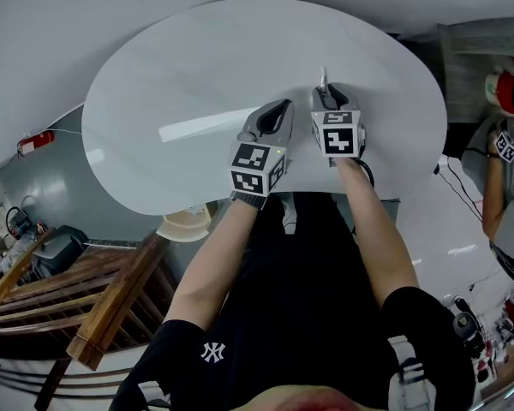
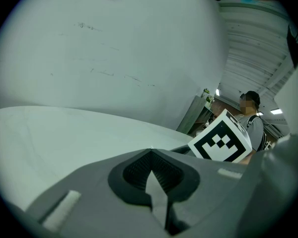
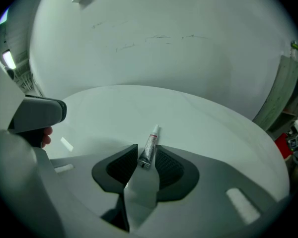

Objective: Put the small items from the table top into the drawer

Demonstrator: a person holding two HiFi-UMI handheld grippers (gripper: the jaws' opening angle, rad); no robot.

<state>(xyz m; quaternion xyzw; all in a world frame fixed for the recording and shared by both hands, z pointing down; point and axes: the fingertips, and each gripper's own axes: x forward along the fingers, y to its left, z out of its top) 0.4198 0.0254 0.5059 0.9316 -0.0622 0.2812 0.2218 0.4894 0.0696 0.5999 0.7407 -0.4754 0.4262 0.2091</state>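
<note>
**Now a small tube is clamped in the right gripper, over the table**

Head view: both grippers are above the near edge of the white round table (image 1: 197, 75), close beside each other. From the right gripper (image 1: 325, 90) only a thin pale tip of the small tube (image 1: 324, 79) shows, pointing to the far side. The left gripper (image 1: 283, 105) is just to its left, and what stands between its jaws cannot be read in this view.

Left gripper view: the jaws of the left gripper (image 2: 150, 150) meet each other and nothing is between them. The table (image 2: 64, 133) lies below them. On the right, the marker cube (image 2: 220, 140) of the other gripper shows, and behind it a person (image 2: 252, 120) stands far away.

Right gripper view: the look of the tube shows only in this view. The right gripper (image 3: 148, 151) is pressed on the flat back end of the small tube (image 3: 150, 145). The tube is slim and silver-white with a red band, and its white nozzle points away over the table (image 3: 213, 128). Whether the tube touches the table I cannot tell.
</note>
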